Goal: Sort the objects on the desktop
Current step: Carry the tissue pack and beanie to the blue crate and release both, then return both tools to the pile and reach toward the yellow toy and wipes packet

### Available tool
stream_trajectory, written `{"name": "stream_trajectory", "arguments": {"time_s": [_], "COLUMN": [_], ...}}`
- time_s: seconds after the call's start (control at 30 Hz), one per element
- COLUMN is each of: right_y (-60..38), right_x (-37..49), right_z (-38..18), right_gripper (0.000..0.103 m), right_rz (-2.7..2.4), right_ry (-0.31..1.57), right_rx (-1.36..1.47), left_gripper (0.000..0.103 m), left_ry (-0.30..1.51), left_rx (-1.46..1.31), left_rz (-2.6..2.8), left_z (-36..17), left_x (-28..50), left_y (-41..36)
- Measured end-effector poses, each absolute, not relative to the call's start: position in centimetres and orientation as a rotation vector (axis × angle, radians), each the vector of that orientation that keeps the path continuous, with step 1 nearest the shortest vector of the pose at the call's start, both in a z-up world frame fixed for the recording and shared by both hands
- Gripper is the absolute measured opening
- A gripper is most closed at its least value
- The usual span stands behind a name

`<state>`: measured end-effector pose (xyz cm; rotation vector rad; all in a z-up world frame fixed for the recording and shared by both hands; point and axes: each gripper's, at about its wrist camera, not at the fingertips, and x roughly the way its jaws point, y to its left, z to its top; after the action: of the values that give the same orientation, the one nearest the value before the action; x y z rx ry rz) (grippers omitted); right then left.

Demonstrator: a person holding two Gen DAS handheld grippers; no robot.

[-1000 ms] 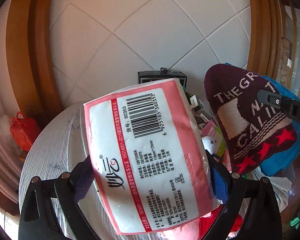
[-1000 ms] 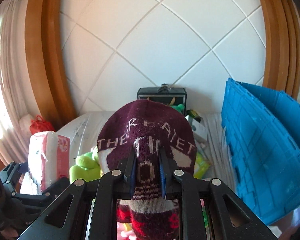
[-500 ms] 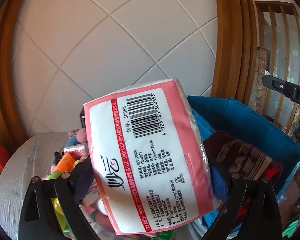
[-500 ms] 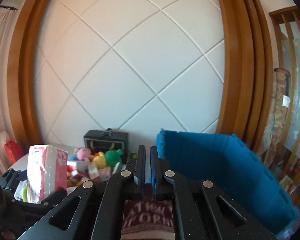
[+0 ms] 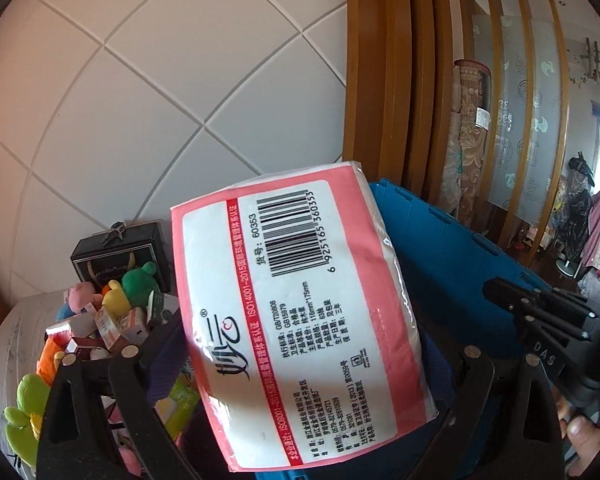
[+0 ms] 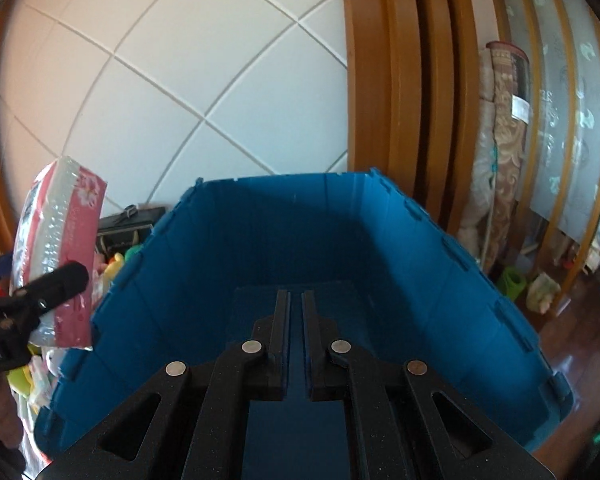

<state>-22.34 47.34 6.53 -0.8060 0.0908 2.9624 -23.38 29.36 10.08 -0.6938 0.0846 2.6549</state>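
The left gripper (image 5: 300, 360) jaws clamp a glossy pink-and-white plastic tissue pack (image 5: 296, 316) beside the ribbed blue plastic crate (image 6: 340, 240). The right gripper (image 6: 296, 344) jaws are together, empty, over the crate; the maroon knitted sock seen earlier is gone.

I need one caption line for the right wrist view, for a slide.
Right gripper, jaws shut and empty, above the blue crate; tissue pack at left.
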Motion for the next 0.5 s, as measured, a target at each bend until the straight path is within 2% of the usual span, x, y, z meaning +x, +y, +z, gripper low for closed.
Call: {"name": "stream_trajectory", "arguments": {"time_s": [0.13, 0.23, 0.27, 0.3, 0.33, 0.4, 0.43, 0.5], "right_y": [48.9, 49.1, 49.1, 49.3, 49.3, 49.2, 49.2, 48.8], "right_x": [-21.9, -21.5, -21.3, -21.0, -20.8, -20.4, -20.4, -19.9], "right_z": [5.6, 5.6, 5.7, 5.7, 5.8, 5.8, 5.8, 5.9], "right_gripper": [0.006, 0.016, 0.024, 0.037, 0.044, 0.069, 0.073, 0.092], "right_rz": [2.939, 2.930, 2.931, 2.930, 2.930, 2.937, 2.938, 2.945], "right_ry": [0.108, 0.085, 0.080, 0.079, 0.074, 0.056, 0.048, 0.031], "right_rx": [-0.835, -0.838, -0.833, -0.829, -0.825, -0.815, -0.811, -0.800], "left_gripper": [0.098, 0.102, 0.102, 0.102, 0.102, 0.102, 0.102, 0.102], "left_ry": [0.139, 0.191, 0.192, 0.193, 0.195, 0.198, 0.194, 0.184], "left_rx": [-0.645, -0.619, -0.611, -0.611, -0.610, -0.613, -0.614, -0.616], "left_rz": [2.663, 2.670, 2.669, 2.673, 2.676, 2.687, 2.691, 2.702], "left_z": [10.0, 10.3, 10.4, 10.4, 10.3, 10.2, 10.1, 10.1], "left_x": [-22.8, -22.3, -22.2, -22.0, -21.9, -21.5, -21.3, -20.8], "left_y": [32.0, 33.4, 33.7, 33.9, 34.0, 34.0, 33.9, 33.4]}}
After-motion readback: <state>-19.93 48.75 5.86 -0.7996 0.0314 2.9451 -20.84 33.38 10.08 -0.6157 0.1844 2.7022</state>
